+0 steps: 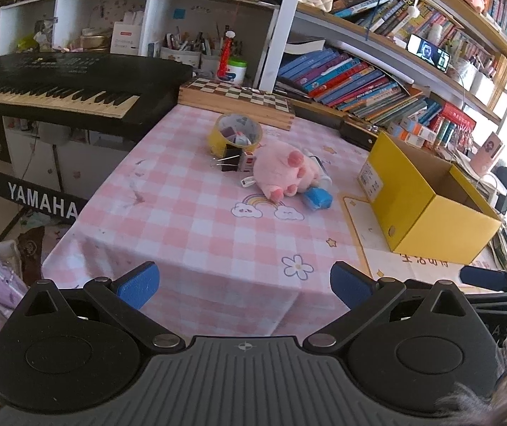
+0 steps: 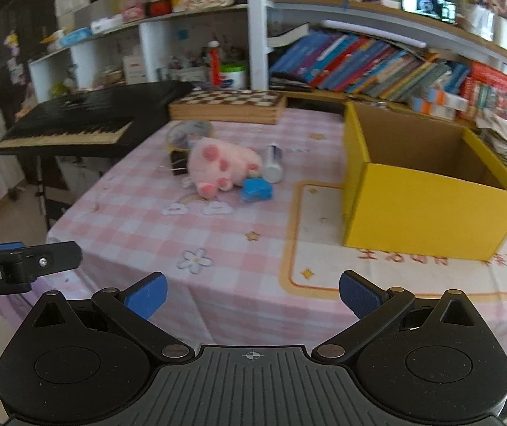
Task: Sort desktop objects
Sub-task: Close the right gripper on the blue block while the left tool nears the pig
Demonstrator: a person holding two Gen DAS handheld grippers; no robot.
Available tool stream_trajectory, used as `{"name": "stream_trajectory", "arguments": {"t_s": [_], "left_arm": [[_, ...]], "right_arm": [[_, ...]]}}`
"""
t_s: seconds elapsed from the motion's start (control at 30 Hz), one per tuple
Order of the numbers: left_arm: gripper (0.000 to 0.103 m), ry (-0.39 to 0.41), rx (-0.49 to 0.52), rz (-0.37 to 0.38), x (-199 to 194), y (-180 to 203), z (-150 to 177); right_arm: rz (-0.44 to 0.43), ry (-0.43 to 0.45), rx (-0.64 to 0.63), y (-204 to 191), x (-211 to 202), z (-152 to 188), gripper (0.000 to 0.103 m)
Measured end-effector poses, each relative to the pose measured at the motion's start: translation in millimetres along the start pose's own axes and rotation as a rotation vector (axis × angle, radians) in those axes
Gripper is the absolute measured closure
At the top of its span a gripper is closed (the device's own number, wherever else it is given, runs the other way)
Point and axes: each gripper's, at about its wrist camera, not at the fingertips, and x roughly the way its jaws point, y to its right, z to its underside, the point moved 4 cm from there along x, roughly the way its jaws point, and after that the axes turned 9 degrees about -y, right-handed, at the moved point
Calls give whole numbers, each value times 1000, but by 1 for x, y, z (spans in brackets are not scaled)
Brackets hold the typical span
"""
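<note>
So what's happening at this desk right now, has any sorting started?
Not yet, by the look of it. Both the left gripper and the right gripper hang open over the near edge of the pink checked tablecloth, holding nothing. The clutter sits bunched mid-table: a pink plush toy, a yellow tape roll, a black binder clip and a blue object. The yellow box looks empty where visible.

The surface point(image 1: 189, 220) carries a pink-and-white checked cloth printed with a rainbow, clouds and a flower; a wooden chessboard box point(image 1: 235, 101) lies at its far edge; a yellow tape roll point(image 1: 233, 136) stands near it, with a black binder clip point(image 1: 230, 161) just beside; a pink plush toy point(image 1: 283, 174) lies at centre, touching a blue object point(image 1: 319, 198); an open yellow cardboard box point(image 1: 427, 206) sits to the right on a printed mat point(image 2: 310, 248).
</note>
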Motion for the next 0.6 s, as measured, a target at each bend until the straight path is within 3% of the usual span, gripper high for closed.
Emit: {"name": "stream_trajectory", "arguments": {"t_s": [0.6], "left_arm": [[0,-48,-58,-39,53,-2,-42]], "right_arm": [[-86,-18,-91,7,50,-51,1]]}}
